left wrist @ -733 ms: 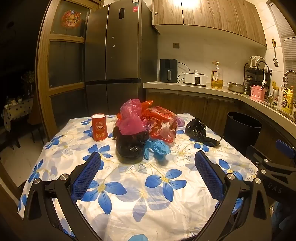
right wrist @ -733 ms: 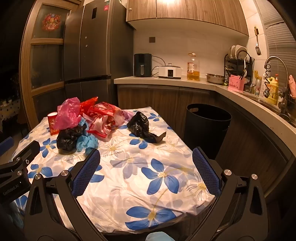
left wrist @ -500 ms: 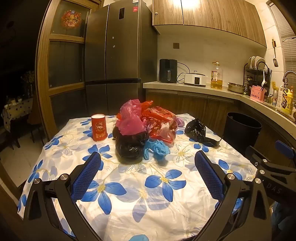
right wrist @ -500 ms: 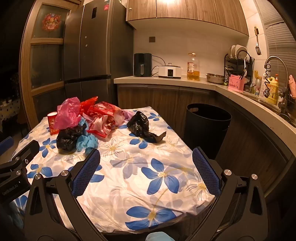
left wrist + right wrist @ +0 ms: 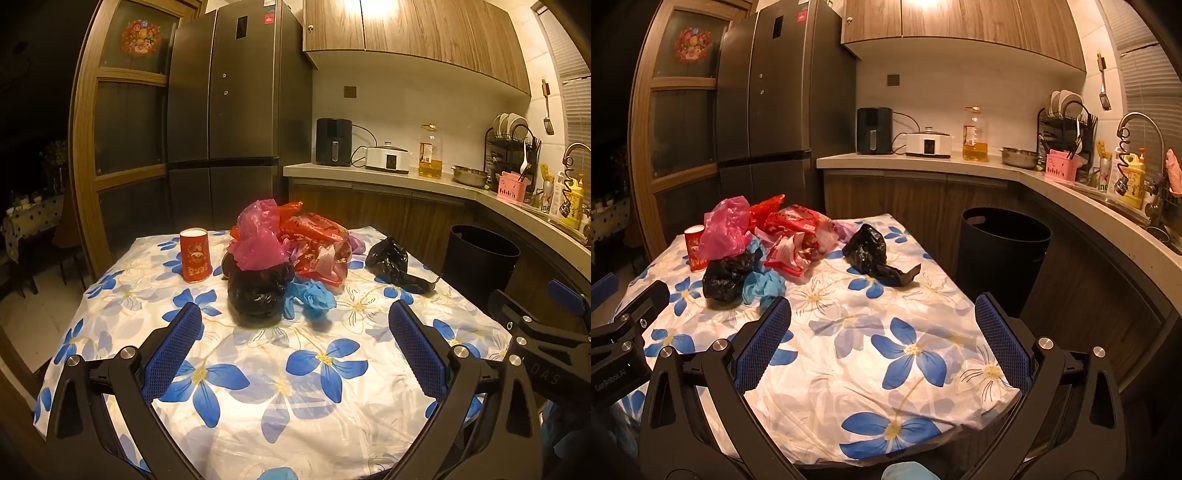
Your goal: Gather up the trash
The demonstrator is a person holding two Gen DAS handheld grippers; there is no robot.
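Observation:
A heap of trash lies on the flowered tablecloth (image 5: 303,373): a pink plastic bag (image 5: 256,236) on a black bag (image 5: 258,291), red wrappers (image 5: 317,240), a crumpled blue glove (image 5: 312,295) and a separate black bag (image 5: 388,258) to the right. The heap also shows in the right wrist view, with the pink bag (image 5: 726,229) and the separate black bag (image 5: 868,254). My left gripper (image 5: 295,343) is open and empty, short of the heap. My right gripper (image 5: 882,339) is open and empty above the table's near right part.
A red paper cup (image 5: 195,254) stands left of the heap. A black waste bin (image 5: 1001,251) stands on the floor right of the table, by the counter (image 5: 960,162). A fridge (image 5: 229,110) is behind the table.
Both grippers have crept very slightly forward. Nothing on the table has moved.

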